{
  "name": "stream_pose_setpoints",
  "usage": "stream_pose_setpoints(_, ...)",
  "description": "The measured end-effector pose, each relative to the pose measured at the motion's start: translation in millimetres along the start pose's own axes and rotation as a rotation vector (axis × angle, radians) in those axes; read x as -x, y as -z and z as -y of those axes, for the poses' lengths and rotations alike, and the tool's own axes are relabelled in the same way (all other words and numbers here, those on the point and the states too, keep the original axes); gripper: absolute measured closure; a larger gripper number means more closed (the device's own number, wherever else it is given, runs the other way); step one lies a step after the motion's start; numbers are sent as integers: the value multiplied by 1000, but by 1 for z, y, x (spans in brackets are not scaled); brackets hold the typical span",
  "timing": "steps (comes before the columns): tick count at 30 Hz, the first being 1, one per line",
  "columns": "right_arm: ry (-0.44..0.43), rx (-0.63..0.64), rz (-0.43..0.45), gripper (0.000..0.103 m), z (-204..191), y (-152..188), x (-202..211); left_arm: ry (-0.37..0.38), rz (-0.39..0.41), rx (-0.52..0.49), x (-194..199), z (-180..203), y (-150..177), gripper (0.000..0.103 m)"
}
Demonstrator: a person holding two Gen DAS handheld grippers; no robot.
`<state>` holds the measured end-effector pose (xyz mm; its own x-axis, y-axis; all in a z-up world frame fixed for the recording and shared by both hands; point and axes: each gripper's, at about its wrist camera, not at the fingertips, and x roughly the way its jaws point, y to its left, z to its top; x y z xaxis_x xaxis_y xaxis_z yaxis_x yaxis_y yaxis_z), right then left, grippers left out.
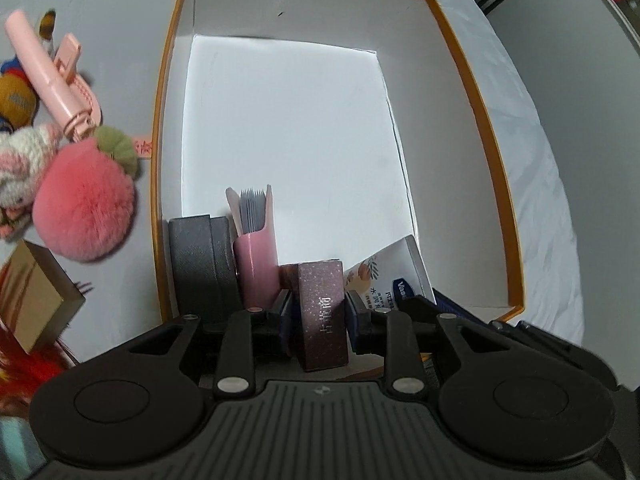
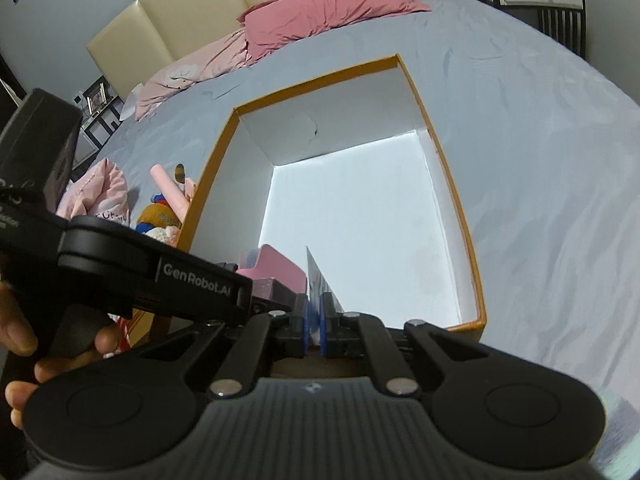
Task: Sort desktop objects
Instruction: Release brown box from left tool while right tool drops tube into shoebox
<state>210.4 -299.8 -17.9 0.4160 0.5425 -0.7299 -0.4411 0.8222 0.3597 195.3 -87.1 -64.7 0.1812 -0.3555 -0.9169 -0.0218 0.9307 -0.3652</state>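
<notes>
Works over a bed (image 1: 560, 160) with a grey sheet, where sits an open box (image 1: 472, 80) with an orange rim and white inside. Points the left tool (image 1: 319, 312) steeply down into the near end of the box and straddles a maroon carton (image 1: 322, 320) that stands upright there, a blue pad close on each side; cannot tell whether the pads press on it or merely flank it. Keeps the carton in a row along the near wall: to its left a pink case (image 1: 256, 272) with grey strips sticking out of the top, and left of that a black block (image 1: 200, 264) against the box's left wall. Pinches with the right tool (image 2: 316, 328), pads pressed almost together, a thin white packet (image 1: 384, 276) just right of the carton; shows it edge-on in the right wrist view and face-on, with blue print, in the left one, tilted and low inside the box. Leaves most of the box floor bare beyond the row. Leaves outside, left of the box on the sheet, a pink pompom (image 1: 84, 208), a knitted toy (image 1: 20, 160), a pink clip (image 1: 44, 68) and a gold block (image 1: 36, 300). Grips the left tool's handle with a hand (image 2: 24, 360) at the left edge of the right wrist view. Has a pink pillow (image 2: 328, 12) at the head of the bed, well apart from the box.
</notes>
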Motion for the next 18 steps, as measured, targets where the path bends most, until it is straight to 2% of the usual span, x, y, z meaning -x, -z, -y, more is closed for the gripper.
stream_pose_setpoints(5,-54,-75,-34,95,3,-4,-3,63,-25,69,3,-10,-4,71)
stream_pose_setpoints(18,-15,-28,-24,92,-6,-2,-1,97,-3,52,17,-15,3,68)
